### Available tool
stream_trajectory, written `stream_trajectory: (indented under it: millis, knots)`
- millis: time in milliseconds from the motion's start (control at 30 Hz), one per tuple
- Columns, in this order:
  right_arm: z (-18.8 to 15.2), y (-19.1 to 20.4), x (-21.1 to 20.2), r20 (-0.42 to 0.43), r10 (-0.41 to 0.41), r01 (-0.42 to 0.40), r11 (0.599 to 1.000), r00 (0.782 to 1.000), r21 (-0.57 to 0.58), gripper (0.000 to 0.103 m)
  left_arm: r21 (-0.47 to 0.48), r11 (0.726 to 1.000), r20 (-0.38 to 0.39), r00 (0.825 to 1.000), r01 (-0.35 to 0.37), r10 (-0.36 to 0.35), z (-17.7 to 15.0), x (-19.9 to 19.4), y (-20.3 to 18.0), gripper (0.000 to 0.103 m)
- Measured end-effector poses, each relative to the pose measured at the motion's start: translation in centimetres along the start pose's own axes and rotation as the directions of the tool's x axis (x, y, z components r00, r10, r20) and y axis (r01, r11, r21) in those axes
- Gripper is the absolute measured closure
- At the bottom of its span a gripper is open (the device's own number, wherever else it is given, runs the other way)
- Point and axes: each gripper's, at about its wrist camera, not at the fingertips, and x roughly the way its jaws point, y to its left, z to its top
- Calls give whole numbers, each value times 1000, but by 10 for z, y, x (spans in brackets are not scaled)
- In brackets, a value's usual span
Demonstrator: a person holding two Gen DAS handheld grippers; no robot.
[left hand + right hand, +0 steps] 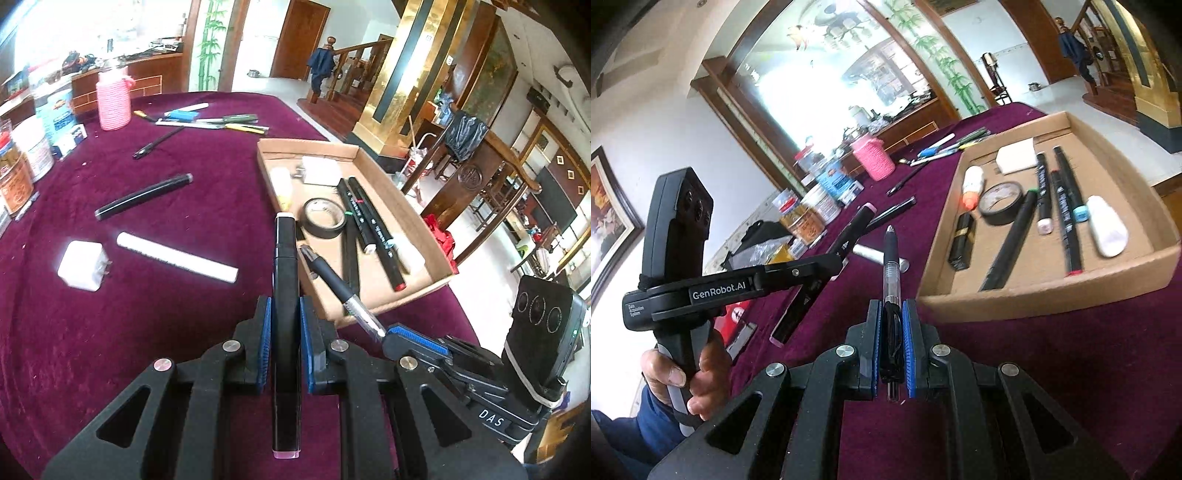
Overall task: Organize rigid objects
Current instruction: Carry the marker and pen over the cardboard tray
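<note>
Two views show you carrying one writing tool in each gripper over the maroon tabletop [155, 332].

From the left wrist, your left gripper [285, 345] has its blue-padded fingers [265, 343] closed on a black marker [285, 295], which runs straight along the fingers, its pale cap end pointing forward beside the near corner of the cardboard tray [402, 206]. Your right gripper [413, 338] comes in from the right, and the pen [341, 286] it clamps slants over the tray's near edge. Inside the tray lie a roll of black tape [324, 218], several black markers [373, 225] and a white block [320, 170]. Out on the cloth, apart from the tray, lie a white charger [83, 265], a white cylinder [177, 257] and another black marker [144, 196]. A pink jar [113, 99] stands toward the far edge.

From the right wrist, your right gripper [891, 345] has its fingers [908, 343] shut on the clear-barrelled pen [891, 266], tip pointing forward, just beside the tray's [1034, 299] near wall. Your left gripper [834, 258] shows side-on with its black marker [812, 291] tilted, and your hand [683, 384] wraps the handle.
</note>
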Motion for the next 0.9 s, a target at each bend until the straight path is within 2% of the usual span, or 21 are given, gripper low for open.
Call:
stream_trajectory:
  millis: [200,467,667,900]
  knots:
    - [25,-21,-15,51,-85,83,996,995,39,93,21,999,-2,999,49,-49,19,19,-16,91]
    - [64,-54,-30,95,-230,221,970,969,100,93,1,995,-21,994,103,-103,50,55,-33,91]
    - [81,-70,-17,65,-311,302,946,948,116,93,-17,991,-33,990,134,-135,58,81,-45,91]
    - [86,-80,0,29,-384,379,918,923,116,93,-29,992,-42,991,125,-127,56,104,-47,91]
